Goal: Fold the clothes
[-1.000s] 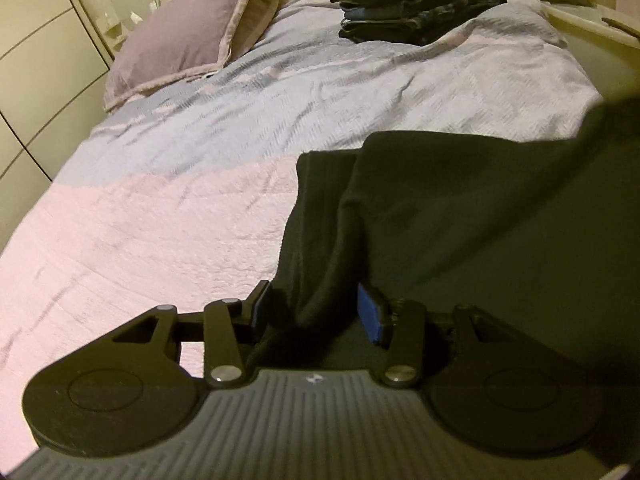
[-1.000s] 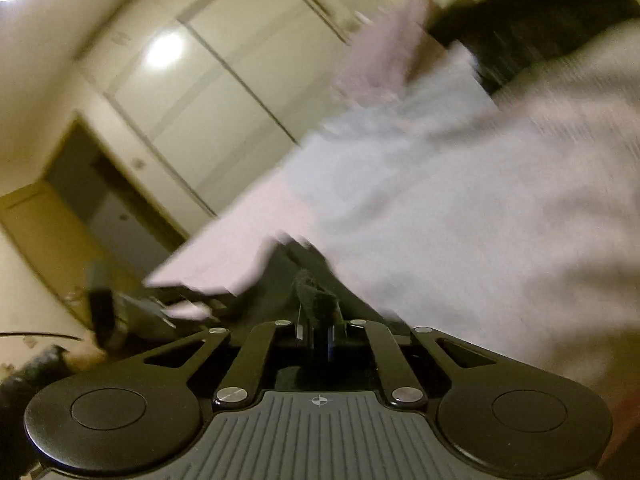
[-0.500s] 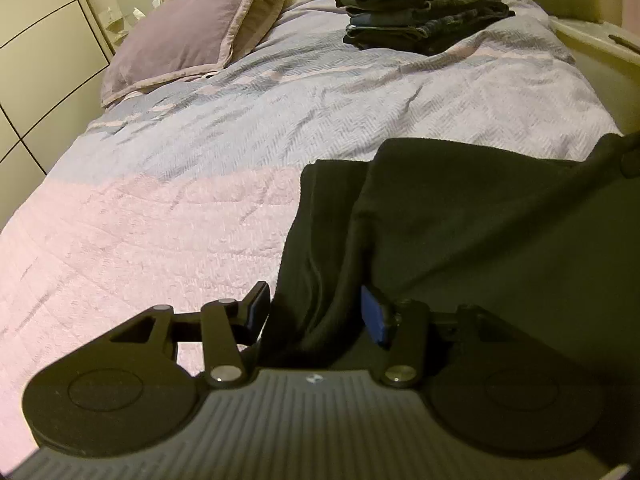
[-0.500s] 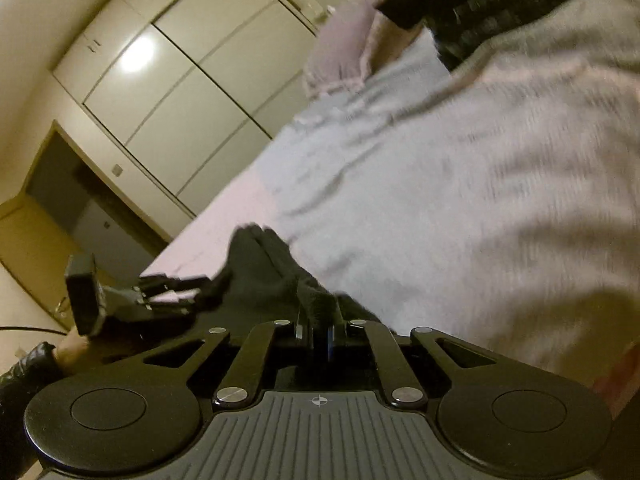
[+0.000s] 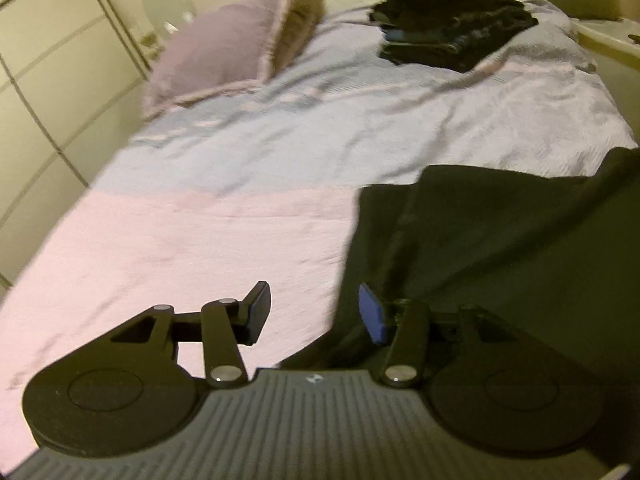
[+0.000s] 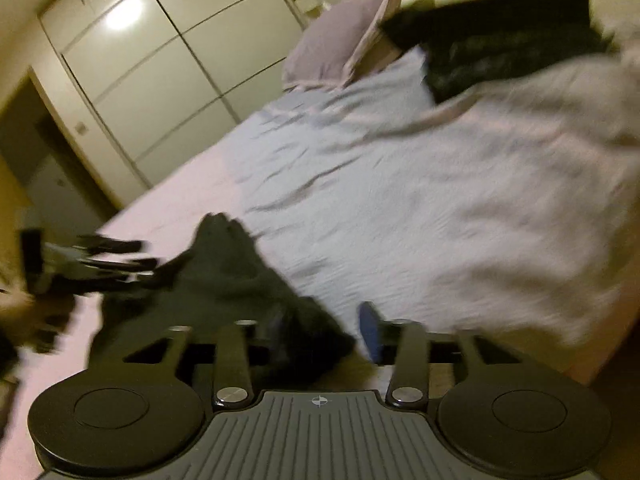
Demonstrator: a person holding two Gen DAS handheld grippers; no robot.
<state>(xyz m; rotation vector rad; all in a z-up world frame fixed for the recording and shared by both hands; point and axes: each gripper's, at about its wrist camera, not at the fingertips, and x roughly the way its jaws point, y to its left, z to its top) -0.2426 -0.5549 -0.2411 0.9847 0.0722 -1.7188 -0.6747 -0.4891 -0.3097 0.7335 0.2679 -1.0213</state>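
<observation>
A dark garment (image 5: 500, 248) lies spread on the near right part of the bed. In the left wrist view my left gripper (image 5: 312, 310) is open; its left finger hangs over pink bedspread (image 5: 180, 256) and its blue-padded right finger (image 5: 370, 314) touches the garment's left edge. My right gripper (image 6: 324, 332) is open too. A bunched corner of the garment (image 6: 224, 280) lies between its jaws and hides the left finger, while the blue right pad (image 6: 368, 330) shows. The left gripper (image 6: 140, 256) appears blurred at the garment's far end.
A stack of folded dark clothes (image 5: 452, 28) sits at the head of the bed, next to a mauve pillow (image 5: 224, 52). Cream wardrobe doors (image 6: 160, 72) run along the left of the bed. The bed's right edge (image 5: 616, 128) is close to the garment.
Both grippers have opened: the left let go of the garment's edge and slid left, and the right, shut on the cloth before, now stands apart around it.
</observation>
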